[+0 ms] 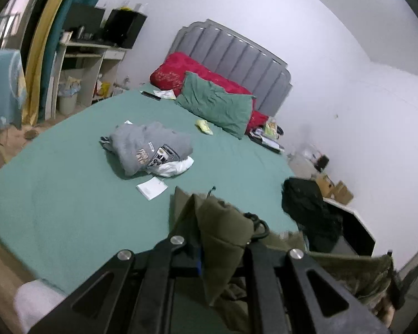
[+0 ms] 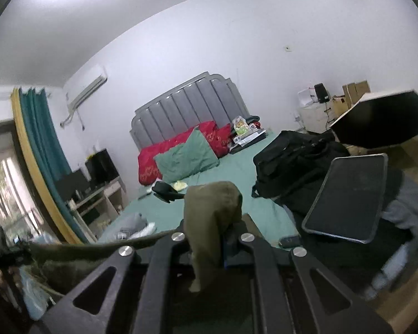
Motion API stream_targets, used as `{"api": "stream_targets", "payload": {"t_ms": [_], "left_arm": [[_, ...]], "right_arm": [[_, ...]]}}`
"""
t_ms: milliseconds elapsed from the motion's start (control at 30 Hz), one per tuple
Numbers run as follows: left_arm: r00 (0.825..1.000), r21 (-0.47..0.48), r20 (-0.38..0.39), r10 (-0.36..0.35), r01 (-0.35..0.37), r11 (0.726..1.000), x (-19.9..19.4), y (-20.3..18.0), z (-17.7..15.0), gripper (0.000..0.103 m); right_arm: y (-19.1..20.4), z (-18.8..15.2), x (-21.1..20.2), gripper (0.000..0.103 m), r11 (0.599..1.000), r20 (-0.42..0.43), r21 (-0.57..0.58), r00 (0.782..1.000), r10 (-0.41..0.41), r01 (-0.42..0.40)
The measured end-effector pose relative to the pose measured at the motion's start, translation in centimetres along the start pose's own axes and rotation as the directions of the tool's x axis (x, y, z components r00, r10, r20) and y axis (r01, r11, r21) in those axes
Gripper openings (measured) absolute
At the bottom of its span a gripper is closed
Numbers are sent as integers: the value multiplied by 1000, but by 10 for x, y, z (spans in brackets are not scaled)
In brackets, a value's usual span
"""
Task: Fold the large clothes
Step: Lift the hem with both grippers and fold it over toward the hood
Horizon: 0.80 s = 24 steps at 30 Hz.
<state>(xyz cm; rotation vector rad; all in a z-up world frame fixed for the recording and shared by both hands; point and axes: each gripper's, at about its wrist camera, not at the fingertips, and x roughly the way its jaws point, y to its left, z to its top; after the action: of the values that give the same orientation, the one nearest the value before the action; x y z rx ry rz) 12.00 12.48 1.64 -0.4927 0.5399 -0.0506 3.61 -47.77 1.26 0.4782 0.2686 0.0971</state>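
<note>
Holding both claws up over the near end of the bed, you have the olive-green fabric garment point(image 1: 223, 228) lifted clear of the green bedsheet point(image 1: 69, 194). Your left gripper point(image 1: 217, 240) is clamped on a bunched fold of that garment, cloth spilling over and between its black fingers, with a dark drawstring loop point(image 1: 257, 224) showing just right of the pinch. Your right gripper point(image 2: 217, 232) is likewise closed on the olive-green garment point(image 2: 214, 208), a hump of cloth standing above the jaws and a strip hanging down between them. From that pinch the cloth runs off left in a taut band point(image 2: 83, 247) toward the frame's edge.

Farther up the bed, a crumpled grey sweatshirt point(image 1: 145, 144) lies on top of a white cloth point(image 1: 175, 167), with a white paper sheet point(image 1: 152, 188) just near of them. At the far end, a green pillow point(image 1: 217, 104) leans on a red pillow point(image 1: 181, 72) against the grey padded headboard point(image 1: 237, 55). A black backpack point(image 2: 292, 164) sits on the right edge of the bed, and a dark flat phone-like slab point(image 2: 348, 197) is near right.
</note>
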Motion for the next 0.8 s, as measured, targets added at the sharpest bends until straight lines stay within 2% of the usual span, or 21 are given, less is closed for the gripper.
{"api": "stream_targets", "payload": {"t_ms": [100,200,267,367,467,500,533,567,600,633,667,700,800], "left_arm": [[1000,-58,-15,3,-4,998,54,5,20,7],[999,-65,-22,31,-32,997,108,2,38,7],[998,-35,-26,51,-52,998,145,-1,45,7],[994,-72,-86,62,-68,995,207,10,50,7],[980,-52,-142,139,-148,988,269,22,48,13],[972,-45,-167,164,-174,984,286,27,46,23],[960,-45,-206,192,-205,978,304,33,43,50],[944,-62,-247,217,-239,969,320,42,39,66],[935,-92,-268,232,-264,960,332,53,33,87],[934,-107,-271,235,-272,956,336,61,29,91],[933,-111,-269,239,-277,954,337,67,26,91],[932,-106,-268,244,-280,954,335,72,22,91],[934,-80,-250,257,-284,955,317,77,10,91]], "right_arm": [[-9,5,48,8,999,13,31,1000,-16,15],[-12,7,99,8,998,14,40,999,-48,47],[-16,10,133,8,997,15,39,997,-73,72],[-23,11,188,8,993,0,41,994,-111,111],[-31,1,248,10,983,-48,-6,982,-183,183],[-37,-7,274,15,975,-72,-24,972,-222,221],[-42,-15,295,22,968,-94,-43,963,-252,249],[-49,-24,319,51,954,-129,-71,946,-297,290],[-59,-35,342,90,938,-170,-88,923,-345,335],[-64,-41,353,97,932,-189,-85,913,-363,353],[-71,-45,360,98,930,-210,-73,906,-368,361],[-73,-46,362,98,932,-213,-65,908,-362,357],[-55,-46,342,98,949,-183,-94,931,-315,302]]}}
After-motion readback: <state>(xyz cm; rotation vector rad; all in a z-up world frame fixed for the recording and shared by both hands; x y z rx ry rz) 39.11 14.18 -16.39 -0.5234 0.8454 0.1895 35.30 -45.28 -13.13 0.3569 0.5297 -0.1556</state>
